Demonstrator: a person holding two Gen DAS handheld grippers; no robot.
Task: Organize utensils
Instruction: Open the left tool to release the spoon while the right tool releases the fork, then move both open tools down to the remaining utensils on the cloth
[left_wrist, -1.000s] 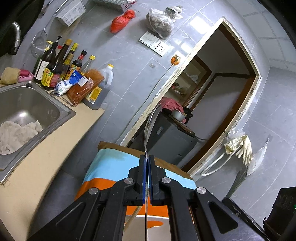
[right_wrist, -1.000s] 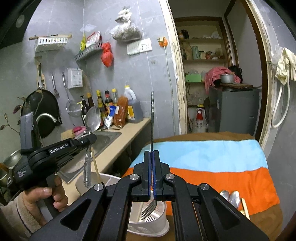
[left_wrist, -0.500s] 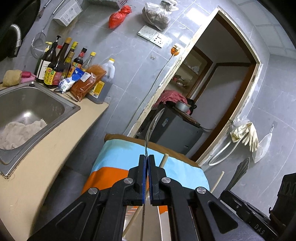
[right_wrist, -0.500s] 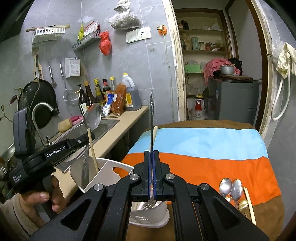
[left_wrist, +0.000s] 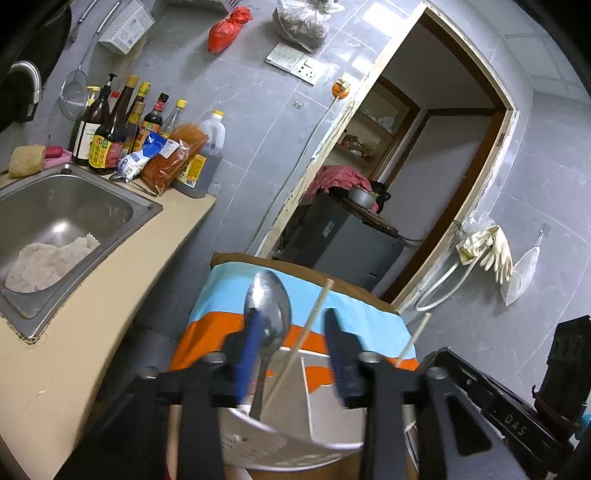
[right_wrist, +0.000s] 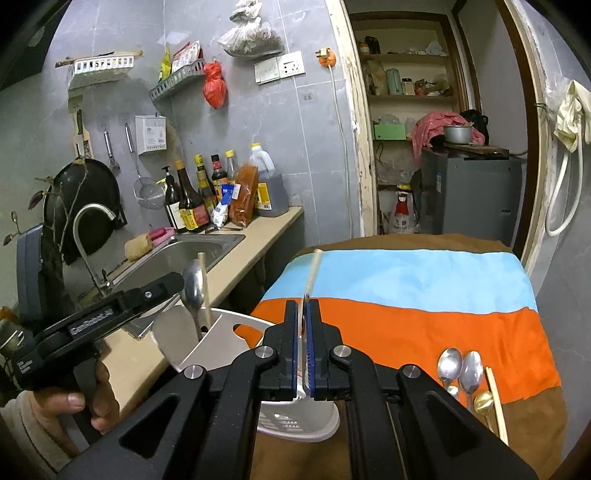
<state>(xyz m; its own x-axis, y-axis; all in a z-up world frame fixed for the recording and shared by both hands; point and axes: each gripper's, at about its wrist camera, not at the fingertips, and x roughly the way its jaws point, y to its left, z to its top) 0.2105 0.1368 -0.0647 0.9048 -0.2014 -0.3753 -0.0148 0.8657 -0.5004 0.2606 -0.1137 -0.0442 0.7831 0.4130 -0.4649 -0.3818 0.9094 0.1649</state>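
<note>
A white utensil holder (left_wrist: 317, 417) (right_wrist: 221, 339) stands on the striped cloth at the table's near left. My left gripper (left_wrist: 291, 339) is open above it; a metal spoon (left_wrist: 267, 314) (right_wrist: 192, 291) stands loose in the holder, leaning by the left finger, beside wooden chopsticks (left_wrist: 303, 336). My right gripper (right_wrist: 303, 332) is shut on a fork handle (right_wrist: 305, 314) with its tines hidden down in the holder. Several spoons (right_wrist: 460, 369) and a chopstick (right_wrist: 496, 402) lie on the cloth at the right.
A steel sink (left_wrist: 55, 221) with a cloth in it is on the left counter. Sauce bottles (right_wrist: 199, 195) stand against the wall. The table cloth (right_wrist: 406, 295) has blue and orange stripes. A grey cabinet (right_wrist: 472, 199) sits in the doorway.
My left gripper has opened and let go of the spoon, which now stands in the holder. My right gripper has lowered the fork deeper into the holder.
</note>
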